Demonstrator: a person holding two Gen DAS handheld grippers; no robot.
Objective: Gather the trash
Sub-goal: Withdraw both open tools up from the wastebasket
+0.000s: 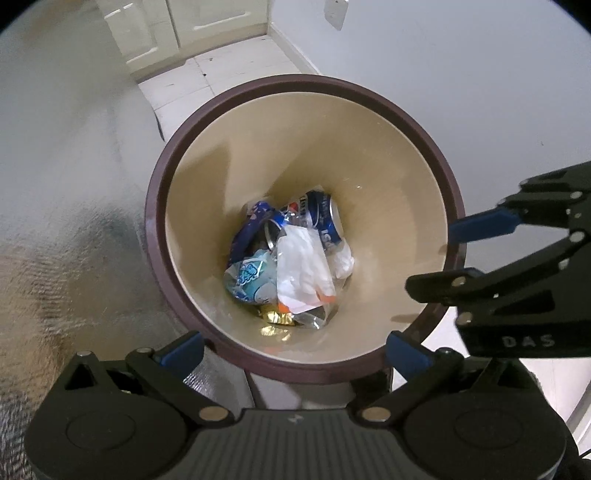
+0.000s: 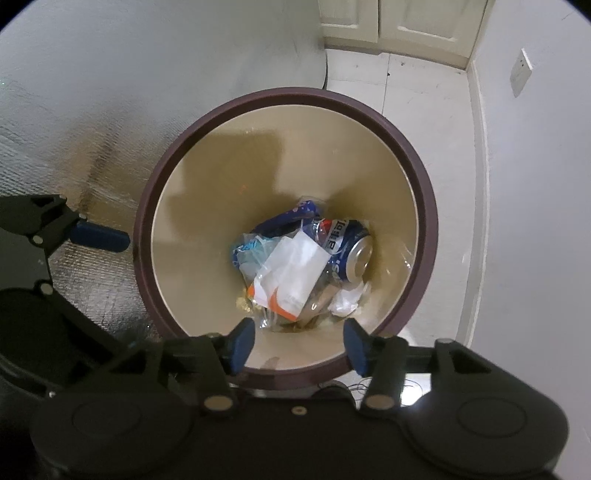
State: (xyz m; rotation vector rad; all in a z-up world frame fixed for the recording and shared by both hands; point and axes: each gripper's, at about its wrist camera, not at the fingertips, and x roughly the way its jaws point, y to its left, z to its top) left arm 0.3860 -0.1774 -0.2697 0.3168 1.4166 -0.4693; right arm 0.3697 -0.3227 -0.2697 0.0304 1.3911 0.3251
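Note:
A round bin with a dark brown rim (image 1: 155, 221) (image 2: 142, 229) and a beige inside stands right below both grippers. At its bottom lie a blue drink can (image 1: 325, 218) (image 2: 347, 251), a white wrapper with orange marks (image 1: 303, 269) (image 2: 295, 273), a light blue packet (image 1: 251, 277), gold foil (image 1: 275, 319) and crumpled white tissue (image 1: 341, 260) (image 2: 345, 299). My left gripper (image 1: 295, 350) hangs over the near rim, open wide, and holds nothing. My right gripper (image 2: 298, 345) (image 1: 454, 258) is over the bin's right side, open and bare.
A silvery textured sheet (image 1: 55, 258) (image 2: 74, 147) covers the surface left of the bin. White floor tiles (image 1: 177, 85) run to cream cabinet doors (image 2: 417, 22) at the back. A white wall (image 1: 443, 92) with a socket plate (image 2: 521, 72) stands close on the right.

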